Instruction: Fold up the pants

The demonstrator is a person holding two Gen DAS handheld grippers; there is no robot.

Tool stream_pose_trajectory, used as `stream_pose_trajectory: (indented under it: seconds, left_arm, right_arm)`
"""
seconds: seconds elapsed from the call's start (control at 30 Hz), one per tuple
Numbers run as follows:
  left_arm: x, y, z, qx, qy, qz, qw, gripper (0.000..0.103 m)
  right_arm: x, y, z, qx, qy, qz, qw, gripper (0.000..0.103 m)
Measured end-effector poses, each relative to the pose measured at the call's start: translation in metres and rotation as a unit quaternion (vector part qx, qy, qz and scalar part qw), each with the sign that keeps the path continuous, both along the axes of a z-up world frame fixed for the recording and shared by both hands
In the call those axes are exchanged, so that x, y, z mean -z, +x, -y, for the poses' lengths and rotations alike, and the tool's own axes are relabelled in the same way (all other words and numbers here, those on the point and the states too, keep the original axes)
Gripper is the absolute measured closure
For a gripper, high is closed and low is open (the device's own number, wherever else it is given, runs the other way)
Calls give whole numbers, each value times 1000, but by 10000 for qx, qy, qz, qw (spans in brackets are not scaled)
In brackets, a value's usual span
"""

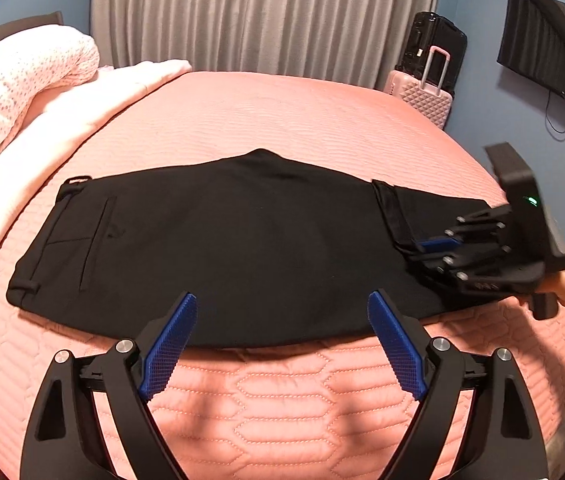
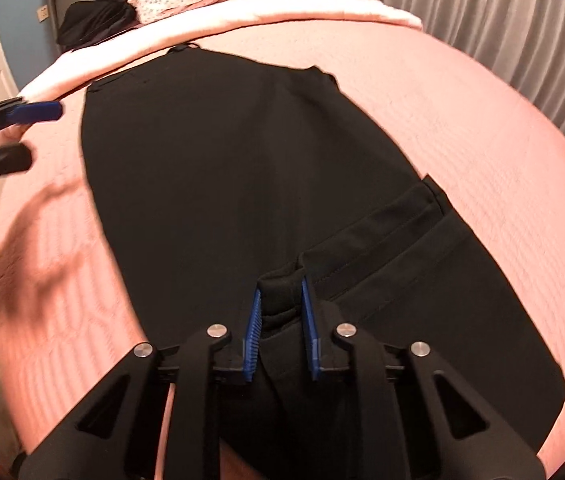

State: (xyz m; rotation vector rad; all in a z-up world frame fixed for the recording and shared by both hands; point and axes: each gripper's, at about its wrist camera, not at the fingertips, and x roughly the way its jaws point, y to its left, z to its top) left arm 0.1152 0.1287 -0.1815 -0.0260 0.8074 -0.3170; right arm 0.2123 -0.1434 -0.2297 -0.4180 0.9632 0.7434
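Observation:
Black pants (image 1: 222,248) lie flat across the pink bed, waistband at the left, leg ends folded back at the right. My left gripper (image 1: 282,308) is open and empty, its blue pads (image 1: 170,344) over the near edge of the pants. My right gripper (image 1: 422,250) is at the folded leg end, held by a hand. In the right wrist view the right gripper (image 2: 280,300) is shut on a bunched fold of the pants (image 2: 242,168) near the hem. The left gripper (image 2: 38,134) shows open at the far left there.
The pink quilted bedspread (image 1: 282,400) covers the bed. A white blanket and dotted pillow (image 1: 22,92) lie at the head. A pink suitcase (image 1: 422,98) and curtain stand beyond the bed. A dark garment (image 2: 94,20) lies by the headboard.

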Motion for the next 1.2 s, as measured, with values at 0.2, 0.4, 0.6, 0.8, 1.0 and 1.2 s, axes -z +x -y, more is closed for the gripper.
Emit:
stream_pose_trajectory:
  seconds: [0.2, 0.4, 0.6, 0.8, 1.0, 1.2]
  left_arm:
    - [4, 0, -4, -218, 142, 66, 9996, 18]
    - [8, 13, -62, -1216, -29, -128, 9925, 16]
    - [45, 39, -188, -2301, -1479, -828, 9583, 16]
    - [81, 58, -241, -2846, -2722, -631, 9170, 12]
    - [89, 111, -242, -2502, -2741, -415, 9277, 12]
    - [81, 139, -232, -2196, -1962, -486, 9544, 66]
  right_arm:
    - [4, -21, -2, -80, 245, -103, 9996, 83]
    - [-51, -48, 15, 410, 879, 749, 9925, 16]
    - [-87, -67, -6, 532, 1017, 1043, 9879, 13]
    - [-90, -75, -37, 478, 1054, 1036, 9879, 13]
    - [-88, -73, -68, 257, 976, 910, 9907, 12]
    - [-82, -62, -72, 389, 748, 976, 9917, 10]
